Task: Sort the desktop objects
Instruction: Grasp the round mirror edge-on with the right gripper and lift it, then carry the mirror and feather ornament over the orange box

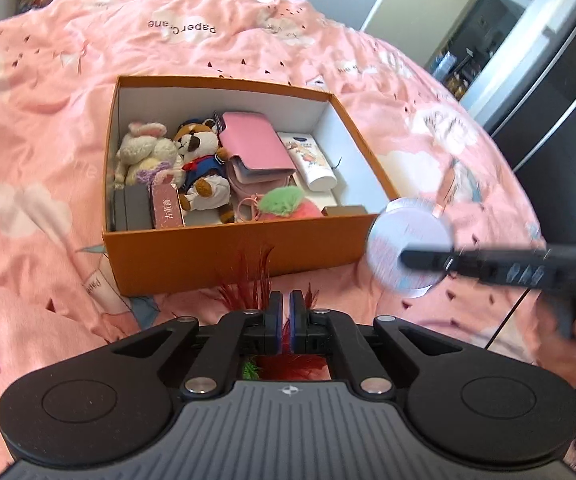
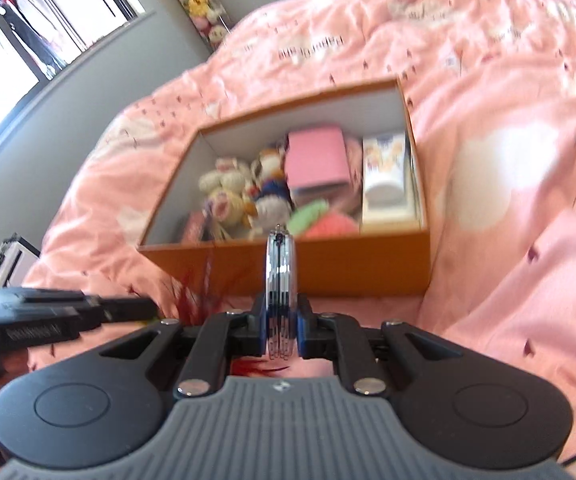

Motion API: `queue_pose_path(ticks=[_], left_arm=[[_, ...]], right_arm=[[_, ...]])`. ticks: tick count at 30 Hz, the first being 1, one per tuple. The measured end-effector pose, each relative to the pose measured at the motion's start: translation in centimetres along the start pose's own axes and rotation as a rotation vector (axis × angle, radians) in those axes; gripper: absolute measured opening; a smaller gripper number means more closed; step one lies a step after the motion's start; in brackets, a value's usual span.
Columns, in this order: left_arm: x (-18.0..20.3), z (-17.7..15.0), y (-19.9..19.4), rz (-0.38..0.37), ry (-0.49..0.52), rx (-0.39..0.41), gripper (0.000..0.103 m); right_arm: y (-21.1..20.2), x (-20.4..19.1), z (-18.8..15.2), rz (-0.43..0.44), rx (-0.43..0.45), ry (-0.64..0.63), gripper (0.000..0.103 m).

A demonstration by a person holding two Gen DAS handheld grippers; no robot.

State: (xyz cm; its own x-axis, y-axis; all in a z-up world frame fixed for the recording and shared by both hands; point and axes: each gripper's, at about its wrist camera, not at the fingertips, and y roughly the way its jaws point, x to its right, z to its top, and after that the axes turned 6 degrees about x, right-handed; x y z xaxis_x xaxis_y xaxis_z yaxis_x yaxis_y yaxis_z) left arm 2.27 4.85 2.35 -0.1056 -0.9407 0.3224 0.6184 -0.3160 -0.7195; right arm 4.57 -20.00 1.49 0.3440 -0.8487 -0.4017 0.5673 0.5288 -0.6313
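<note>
In the left wrist view my left gripper [image 1: 286,300] is shut on a red feathery item [image 1: 248,280], whose plumes stick out just in front of the orange box [image 1: 248,260]. My right gripper [image 1: 407,258] comes in from the right, shut on a round silvery compact [image 1: 391,240] beside the box's near right corner. In the right wrist view the compact [image 2: 281,264] stands edge-on between the pads of my right gripper [image 2: 282,304], before the orange box [image 2: 367,268]. My left gripper [image 2: 144,308] and the red feathers [image 2: 196,296] lie lower left.
The box rests on a pink printed duvet [image 1: 48,140]. It holds a white plush rabbit [image 1: 144,148], a plush bear [image 1: 200,160], a pink wallet [image 1: 256,148], a white tube [image 1: 311,160] and a green-and-pink pompom [image 1: 288,204]. A doorway [image 1: 507,20] lies far right.
</note>
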Motion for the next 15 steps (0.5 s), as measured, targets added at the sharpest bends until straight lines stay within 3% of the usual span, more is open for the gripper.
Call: queue_pose_path(ticks=[2, 4, 9, 15], left_arm=[[0.2, -0.1, 0.1, 0.020, 0.034, -0.015, 0.004], [0.4, -0.3, 0.2, 0.036, 0.070, -0.037, 0.025], [-0.3, -1.2, 1.0, 0.060, 0.087, -0.080, 0.053], [-0.9, -2.4, 2.5, 0.069, 0.087, -0.117, 0.056]], right_arm=[[-0.7, -0.2, 0.8, 0.001, 0.024, -0.019, 0.014], [-1.2, -0.4, 1.6, 0.000, 0.042, -0.037, 0.014], [-1.2, -0.7, 3.7, 0.006, 0.066, -0.063, 0.014], [0.3, 0.3, 6.0, -0.016, 0.076, -0.043, 0.014]])
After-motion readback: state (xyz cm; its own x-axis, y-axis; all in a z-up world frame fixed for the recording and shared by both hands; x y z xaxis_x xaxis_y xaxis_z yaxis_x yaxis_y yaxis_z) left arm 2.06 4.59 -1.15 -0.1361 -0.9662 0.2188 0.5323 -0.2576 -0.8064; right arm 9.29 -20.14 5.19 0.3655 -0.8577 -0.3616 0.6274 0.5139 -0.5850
